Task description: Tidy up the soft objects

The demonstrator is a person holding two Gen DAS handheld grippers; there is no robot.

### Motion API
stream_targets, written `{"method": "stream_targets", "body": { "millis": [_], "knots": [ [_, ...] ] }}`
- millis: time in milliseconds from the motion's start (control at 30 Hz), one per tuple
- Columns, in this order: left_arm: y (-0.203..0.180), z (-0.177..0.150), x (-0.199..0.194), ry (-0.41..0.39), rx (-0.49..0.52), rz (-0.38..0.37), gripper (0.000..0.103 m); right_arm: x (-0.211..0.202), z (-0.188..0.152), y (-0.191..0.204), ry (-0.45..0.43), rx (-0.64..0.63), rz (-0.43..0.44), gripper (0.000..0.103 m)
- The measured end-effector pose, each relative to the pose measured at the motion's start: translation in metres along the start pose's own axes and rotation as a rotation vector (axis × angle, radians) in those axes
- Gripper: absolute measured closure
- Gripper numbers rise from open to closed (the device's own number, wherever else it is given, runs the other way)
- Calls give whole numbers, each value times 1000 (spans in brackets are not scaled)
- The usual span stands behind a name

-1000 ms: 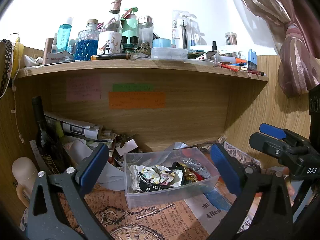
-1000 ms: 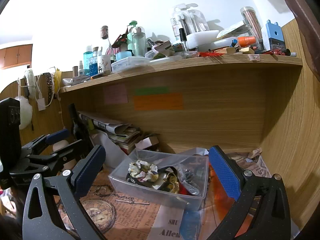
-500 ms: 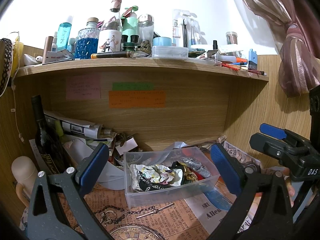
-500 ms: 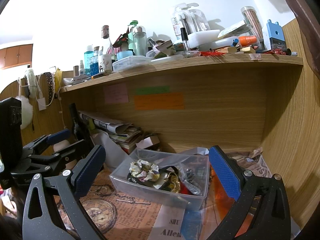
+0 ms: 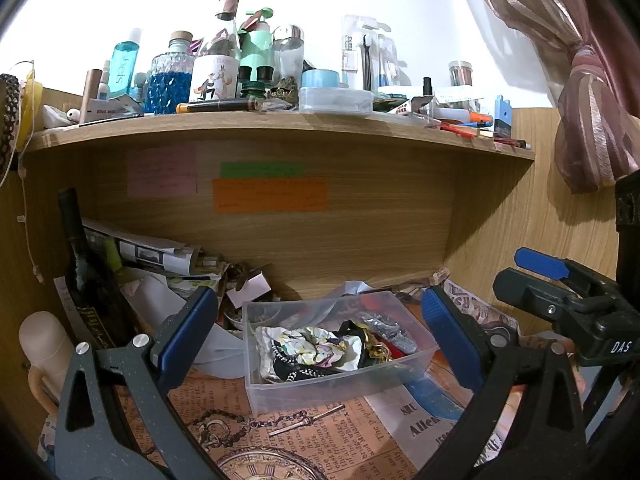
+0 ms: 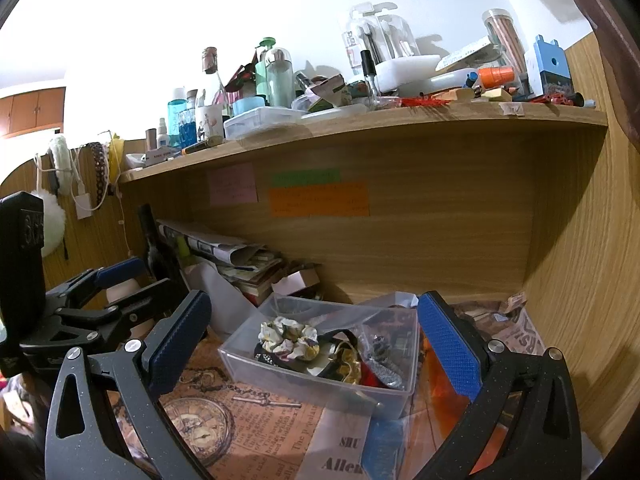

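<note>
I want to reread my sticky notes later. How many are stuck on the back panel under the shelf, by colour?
Pink note: 1
Green note: 1
Orange note: 1
Total: 3

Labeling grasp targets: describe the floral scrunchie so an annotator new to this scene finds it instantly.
Start at the wooden shelf crowded with bottles; under it, on the newspaper-covered desk, sits a clear plastic bin. The scrunchie lies in the bin's left half, on top of the pile. It is the only pale, puffy, crinkled fabric ring with a flower print; its neighbours are black, gold, red or silver.
</note>
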State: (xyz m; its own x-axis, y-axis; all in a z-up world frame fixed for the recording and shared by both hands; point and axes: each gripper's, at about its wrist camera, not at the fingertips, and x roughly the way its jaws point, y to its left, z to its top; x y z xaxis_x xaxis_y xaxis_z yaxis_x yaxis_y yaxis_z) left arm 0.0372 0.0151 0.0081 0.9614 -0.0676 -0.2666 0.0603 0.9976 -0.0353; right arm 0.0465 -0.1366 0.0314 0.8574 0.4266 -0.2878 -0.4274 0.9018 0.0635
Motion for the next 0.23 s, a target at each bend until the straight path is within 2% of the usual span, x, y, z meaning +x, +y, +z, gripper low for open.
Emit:
{"method": "stream_targets", "body": {
  "millis": [233],
  "knots": [
    [2, -1, 4, 7, -5, 2, 0, 5, -3, 0, 13, -3, 4, 0]
  ]
}}
